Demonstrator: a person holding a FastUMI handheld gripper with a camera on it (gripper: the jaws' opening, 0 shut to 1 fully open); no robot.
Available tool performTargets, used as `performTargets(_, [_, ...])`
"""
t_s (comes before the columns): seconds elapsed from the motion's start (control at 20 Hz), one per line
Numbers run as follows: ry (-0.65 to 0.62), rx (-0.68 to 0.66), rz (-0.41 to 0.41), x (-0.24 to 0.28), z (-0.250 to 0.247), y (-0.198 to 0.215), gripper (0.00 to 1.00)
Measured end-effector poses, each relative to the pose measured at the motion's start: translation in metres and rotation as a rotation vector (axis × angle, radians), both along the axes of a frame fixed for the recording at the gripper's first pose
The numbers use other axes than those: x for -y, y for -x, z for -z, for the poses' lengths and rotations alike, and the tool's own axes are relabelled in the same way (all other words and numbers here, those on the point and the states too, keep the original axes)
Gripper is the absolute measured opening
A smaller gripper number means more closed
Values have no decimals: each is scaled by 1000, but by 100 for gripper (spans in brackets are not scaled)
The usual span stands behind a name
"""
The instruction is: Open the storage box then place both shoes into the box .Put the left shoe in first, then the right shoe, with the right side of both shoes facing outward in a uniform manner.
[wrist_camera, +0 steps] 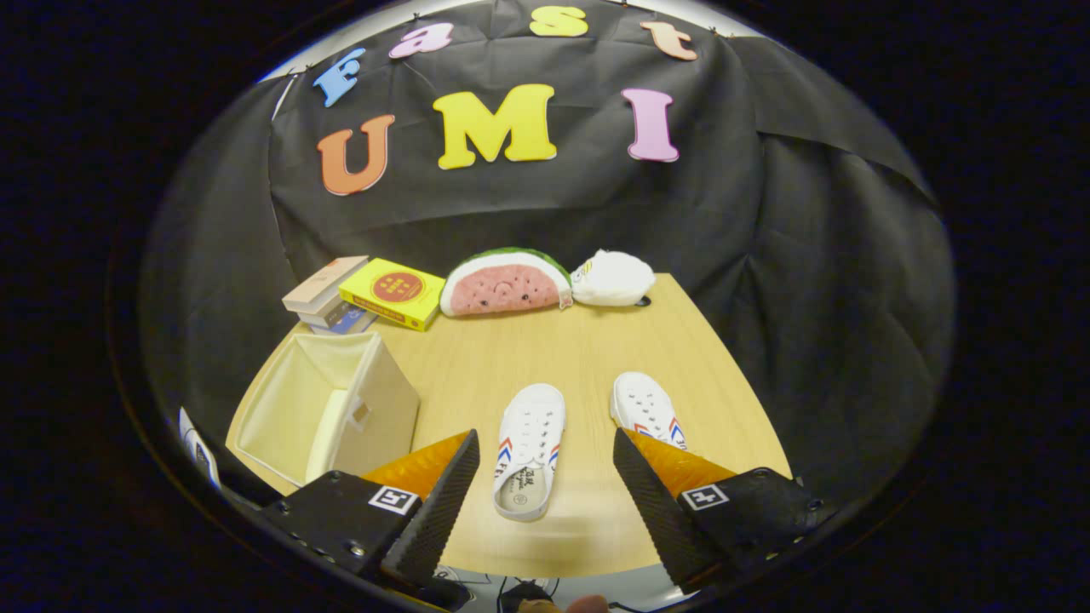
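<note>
Two white canvas shoes with red and blue side stripes lie on the wooden table [579,358], toes pointing away. One shoe [530,447] sits between my fingers, below them. The other shoe [647,409] lies just to its right, its heel hidden behind my right finger [651,502]. A cream fabric storage box [328,409] stands open to the left of my left finger [438,507], and I see nothing in it. My gripper [545,485] is open and holds nothing, hovering above the table's near edge.
At the table's far side stand a stack of books [328,298], a yellow book [393,292], a watermelon-slice plush [508,283] and a white plush [613,278]. Bare wood lies between these and the shoes. Black cloth walls surround the table.
</note>
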State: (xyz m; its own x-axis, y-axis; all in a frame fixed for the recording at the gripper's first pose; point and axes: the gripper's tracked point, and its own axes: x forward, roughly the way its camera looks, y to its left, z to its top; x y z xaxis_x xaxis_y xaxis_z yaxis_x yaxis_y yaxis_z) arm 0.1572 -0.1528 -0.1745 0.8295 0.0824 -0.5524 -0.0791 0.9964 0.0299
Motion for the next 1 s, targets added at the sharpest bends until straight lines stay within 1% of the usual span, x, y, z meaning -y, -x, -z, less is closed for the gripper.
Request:
performTargets(0.3, [-18,-180,-34,6,80,-35,96])
performTargets(0.45, [-57,-268,-55,4,106,-53,96])
performTargets(0.7, [-68,-391,-95,-2,136,-77,96])
performTargets(0.8, [-79,-435,-106,-3,144,-81,92])
performTargets(0.85, [-82,-449,-110,-4,146,-84,85])
performTargets(0.9, [-83,-458,-122,-5,148,-86,82])
performTargets(1.0, [-88,-491,-145,-9,153,-91,62])
